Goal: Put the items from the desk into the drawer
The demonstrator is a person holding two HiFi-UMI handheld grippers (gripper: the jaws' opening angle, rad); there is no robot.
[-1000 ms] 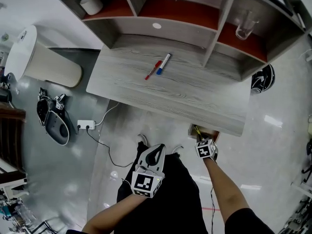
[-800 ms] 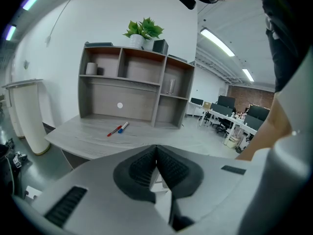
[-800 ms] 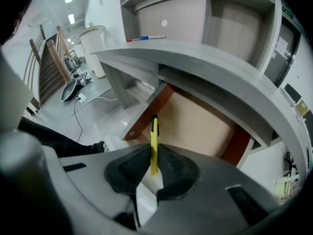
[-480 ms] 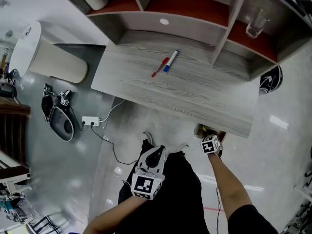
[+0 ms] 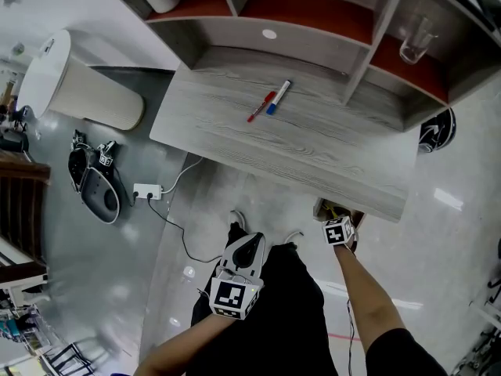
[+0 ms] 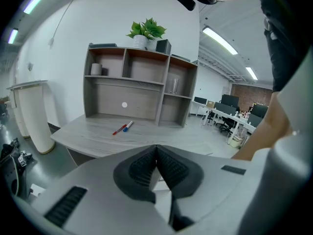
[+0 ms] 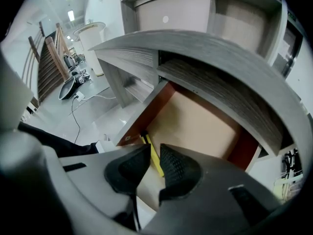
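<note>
Two grippers: neither has hold of anything.
Left gripper (image 6: 156,150): I see the pads pressed flat together and empty. It sits low by the person's legs and points at the desk.
Right gripper (image 7: 155,147): the pads are a narrow slit apart with nothing between them, poised over the open drawer.
Drawer (image 7: 146,109): it is pulled out under the desk's right end. A yellow pen-like stick (image 7: 146,138) lies on its floor near the front left corner.
Desk (image 5: 313,159): a red marker (image 5: 261,106) and a blue-capped marker (image 5: 277,97) lie side by side, almost touching. They are toward the back, well apart from both grippers.
Handling: I judge the markers light, stiff, smooth and round, so they are apt to roll or slip.
Grip: I would open wide and pinch across the middle of the barrel, one marker at a time.
</note>
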